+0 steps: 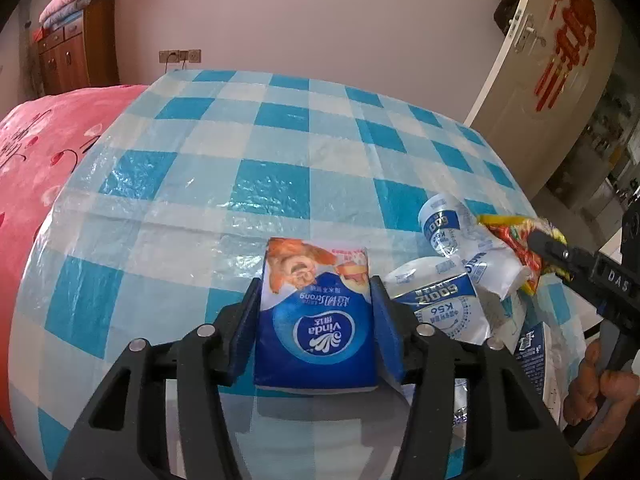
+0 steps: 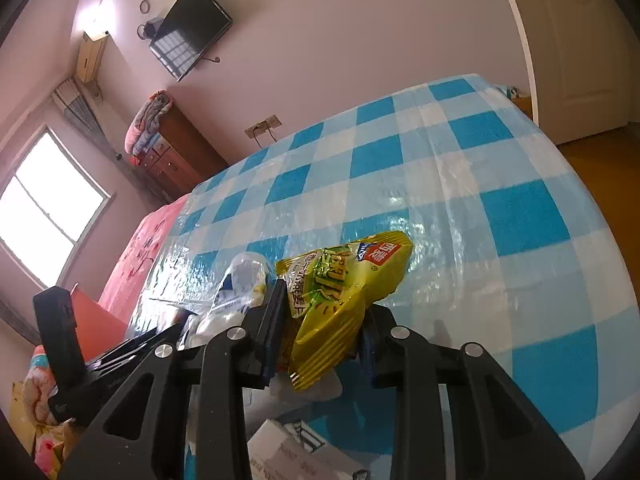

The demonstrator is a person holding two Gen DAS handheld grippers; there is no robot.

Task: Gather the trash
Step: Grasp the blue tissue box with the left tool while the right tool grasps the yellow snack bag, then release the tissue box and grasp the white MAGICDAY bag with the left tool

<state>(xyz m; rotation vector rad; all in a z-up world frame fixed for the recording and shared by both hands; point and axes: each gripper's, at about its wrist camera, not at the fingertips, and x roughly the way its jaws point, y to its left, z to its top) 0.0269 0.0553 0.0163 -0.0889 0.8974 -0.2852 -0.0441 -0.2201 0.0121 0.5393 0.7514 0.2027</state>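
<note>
Left tool (image 1: 314,312): pads parted either side of a blue tissue pack (image 1: 316,320) lying on the checked counter (image 1: 280,152), whether they press it I cannot tell; the pack's long axis runs straight away from the tool, its orange end farthest off. Just right of it, 2 crumpled white-and-blue wrappers (image 1: 440,296) and a small carton (image 1: 532,356) lie loose on the counter, so most of the collecting looks left to do and no bin shows. Right tool (image 2: 320,320): nearly closed, pinching a yellow snack bag (image 2: 344,292) clear of the counter, its long axis pointing away and up.
</note>
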